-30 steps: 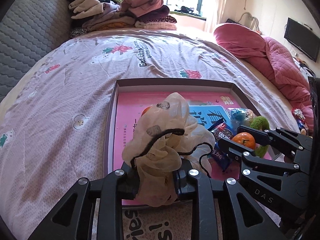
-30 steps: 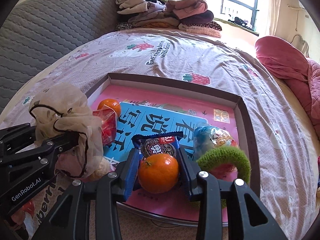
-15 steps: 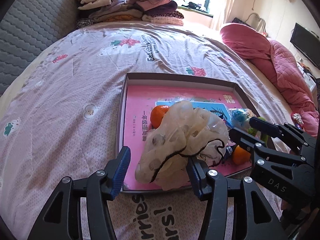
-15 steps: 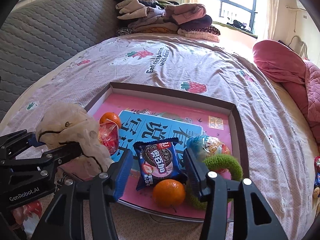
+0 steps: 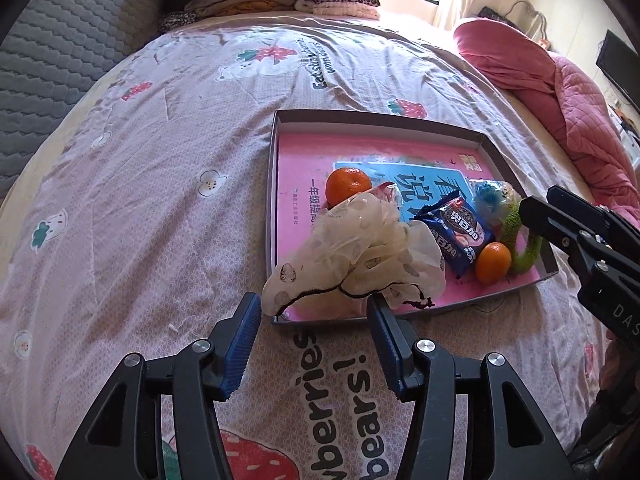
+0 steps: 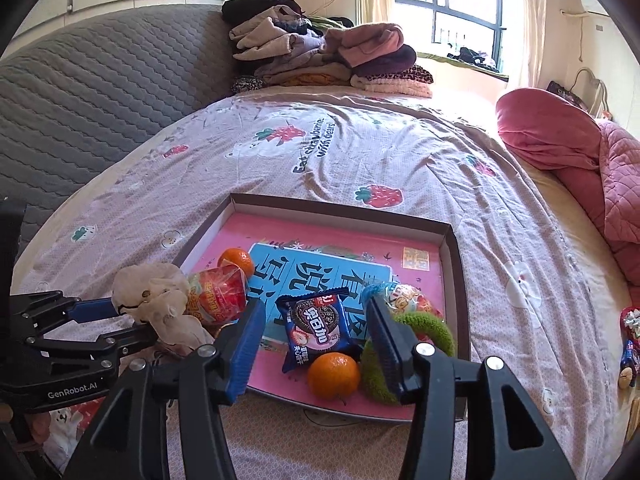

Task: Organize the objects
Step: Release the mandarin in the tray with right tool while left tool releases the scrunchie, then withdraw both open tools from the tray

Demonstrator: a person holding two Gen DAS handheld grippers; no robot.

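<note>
The left tool (image 5: pixel 314 322) hangs with its jaws apart and nothing pressed between the blue pads; they have just been opening, and the crumpled sheer scrunchie (image 5: pixel 360 258) lies just beyond the tips, draped over the near left corner of the tray (image 5: pixel 274 184). The scrunchie's long axis runs across that corner, one end hanging over the tray's near rim toward the left tool, the other reaching in toward the cookie packet (image 5: pixel 456 230). The right tool (image 6: pixel 316 326) is likewise spread wide, its jaws having just been opening too, gripping nothing; the near mandarin (image 6: pixel 333 376) sits on the tray floor between and below its fingertips, close to the tray's near rim, with the cookie packet just behind it, the packet's long axis pointing away from the tool toward the tray's far wall. A green fuzzy ring (image 6: pixel 434 330) lies in the tray's near right corner, partly behind the right finger, with a wrapped candy bundle (image 6: pixel 404 294) just past it. A second mandarin (image 6: pixel 236 262) and a red snack bag (image 6: pixel 216 296) sit on the tray's left side, behind the scrunchie. The tray's floor is pink with a blue printed panel. The tray rests on a bed (image 6: pixel 360 148) with a pale strawberry-print cover; beyond the tray a pile of folded clothes (image 6: pixel 320 56) sits at the bed's far end, a grey quilted headboard (image 6: pixel 100 92) to the tray's left, a pink quilt (image 6: pixel 568 148) to its right, and a window (image 6: pixel 460 4) behind.
</note>
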